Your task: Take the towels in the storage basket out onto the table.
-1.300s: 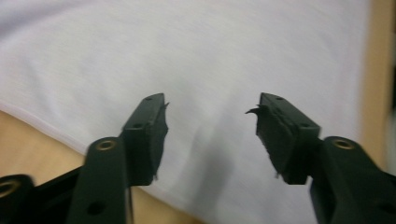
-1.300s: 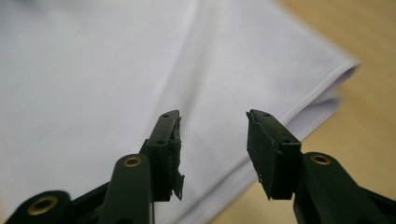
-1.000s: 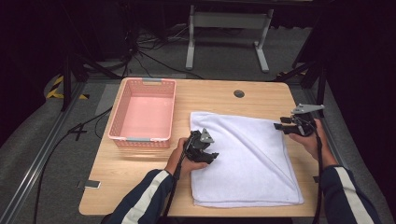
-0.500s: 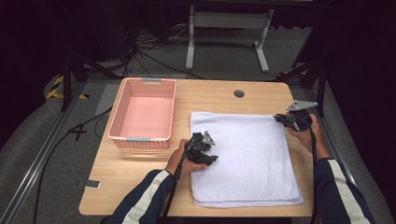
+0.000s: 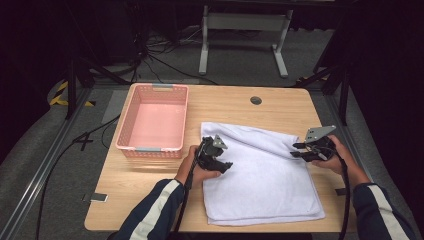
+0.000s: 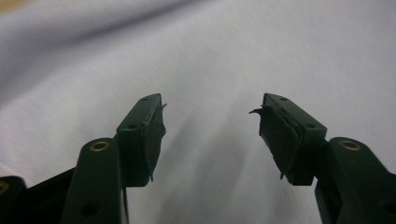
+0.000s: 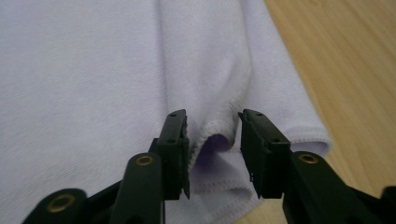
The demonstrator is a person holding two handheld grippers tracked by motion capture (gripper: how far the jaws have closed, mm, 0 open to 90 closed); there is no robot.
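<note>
A white towel (image 5: 260, 175) lies spread on the wooden desk (image 5: 150, 190), folded so that layered edges show along its near side and a soft ridge runs across its far part. The left hand-held gripper (image 5: 216, 156) sits at the towel's left edge, held by the person's left hand (image 5: 192, 167). In the left gripper view its jaws stand wide apart with nothing between them, and the towel's plain surface (image 6: 210, 60) lies just beyond and beneath the pads (image 6: 149, 133) (their lining looks frayed at the edges).

The right hand-held gripper (image 5: 312, 150) is at the towel's right edge, gripped by the right hand (image 5: 337, 157), with its grey plate tilted upward. In the right gripper view its jaws are parted by a moderate gap, and a raised fold of the towel's hemmed corner (image 7: 217, 133) sits directly between them; whether the pads (image 7: 180, 149) touch the cloth I cannot tell. Bare desk (image 7: 345, 70) shows just past that gripper's right jaw.

Beyond the left hand-held gripper and to its left, a pink basket (image 5: 125, 135) stands on the desk, near the towel but apart from it. A striped sleeve (image 5: 150, 210) covers the left forearm.
</note>
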